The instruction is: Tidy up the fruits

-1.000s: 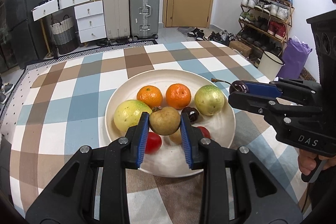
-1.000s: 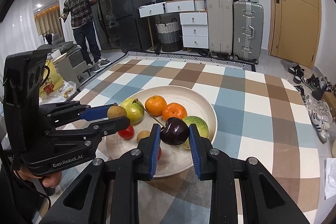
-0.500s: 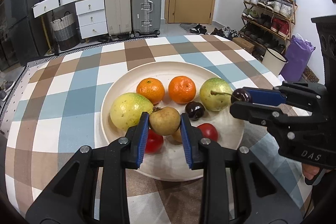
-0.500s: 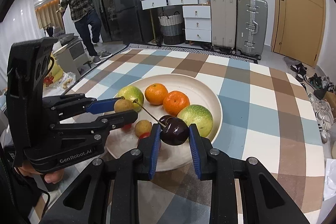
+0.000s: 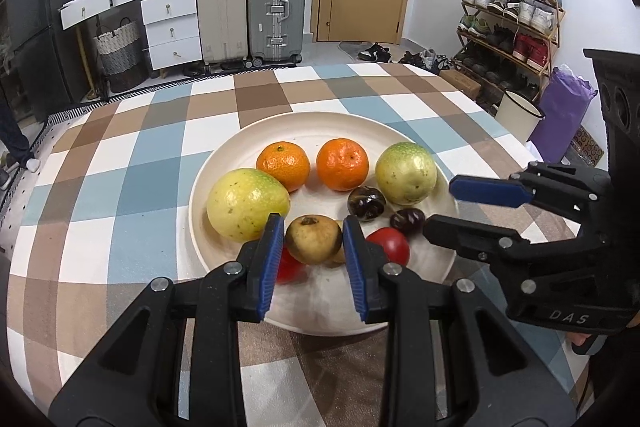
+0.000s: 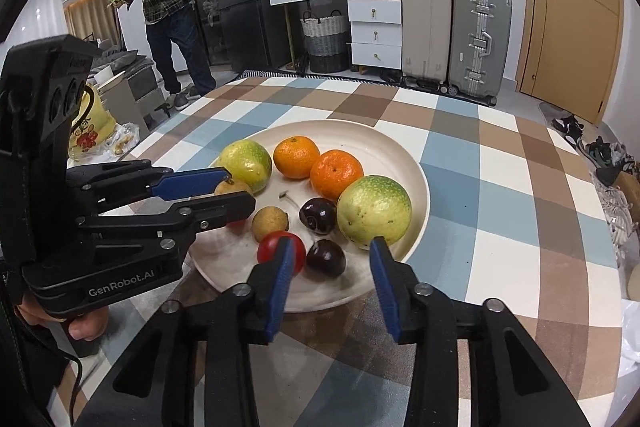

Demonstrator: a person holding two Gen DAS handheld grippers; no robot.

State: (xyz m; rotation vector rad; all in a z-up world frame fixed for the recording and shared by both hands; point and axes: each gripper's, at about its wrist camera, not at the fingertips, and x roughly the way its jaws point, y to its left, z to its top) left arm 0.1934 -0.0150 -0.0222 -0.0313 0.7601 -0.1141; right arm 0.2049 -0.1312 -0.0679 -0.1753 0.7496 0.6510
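Note:
A round cream plate (image 5: 320,131) (image 6: 404,163) on the checked tablecloth holds two oranges (image 5: 342,163) (image 6: 336,173), two yellow-green fruits (image 5: 246,203) (image 6: 374,211), red tomatoes (image 5: 390,245) (image 6: 280,251) and dark cherries (image 5: 408,219) (image 6: 326,257). My left gripper (image 5: 314,241) is shut on a small brown-yellow fruit (image 5: 314,239) (image 6: 230,187) just above the plate's near part. My right gripper (image 6: 328,263) is open, its jaws either side of a dark cherry lying on the plate; it also shows in the left wrist view (image 5: 460,207).
A second small brown fruit (image 6: 270,223) and a loose cherry (image 6: 318,215) lie mid-plate. Suitcases (image 5: 276,9), drawers and a shoe rack (image 5: 508,23) stand beyond the table. A person (image 6: 168,11) stands at the far left by a fridge.
My right gripper has opened and the dark cherry it held now lies on the plate between its jaws. My left gripper still holds the small brown fruit, slightly lower.

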